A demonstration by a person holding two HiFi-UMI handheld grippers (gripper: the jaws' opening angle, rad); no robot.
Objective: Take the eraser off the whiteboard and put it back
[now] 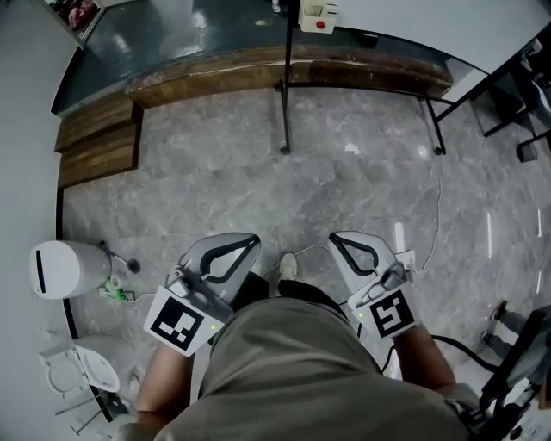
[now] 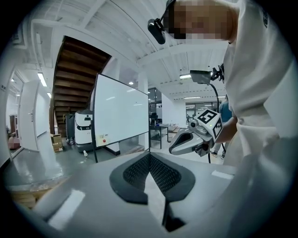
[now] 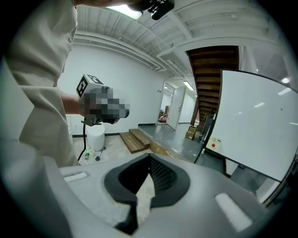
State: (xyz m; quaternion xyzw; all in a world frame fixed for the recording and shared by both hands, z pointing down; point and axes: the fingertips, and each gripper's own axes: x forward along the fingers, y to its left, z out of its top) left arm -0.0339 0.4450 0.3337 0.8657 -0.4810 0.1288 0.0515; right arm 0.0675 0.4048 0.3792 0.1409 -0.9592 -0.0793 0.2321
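Note:
The whiteboard [image 1: 285,86] stands on a black frame ahead of me, across the grey floor. A small white eraser with a red dot [image 1: 318,15] sticks on its lower part; it also shows as the eraser [image 2: 101,138] on the board [image 2: 121,111] and as the eraser [image 3: 213,144] on the board [image 3: 256,116]. My left gripper [image 1: 250,241] and right gripper [image 1: 337,239] are held close to my body, well short of the board. Both are shut and empty, as the left jaws [image 2: 149,156] and right jaws [image 3: 149,158] show. The right gripper [image 2: 174,148] also appears in the left gripper view.
A wooden platform edge [image 1: 284,73] and wooden steps [image 1: 99,142] lie beyond the board. A white bin [image 1: 65,269] stands at my left, with a cable [image 1: 430,232] on the floor at my right. A white machine [image 2: 84,130] stands behind the board.

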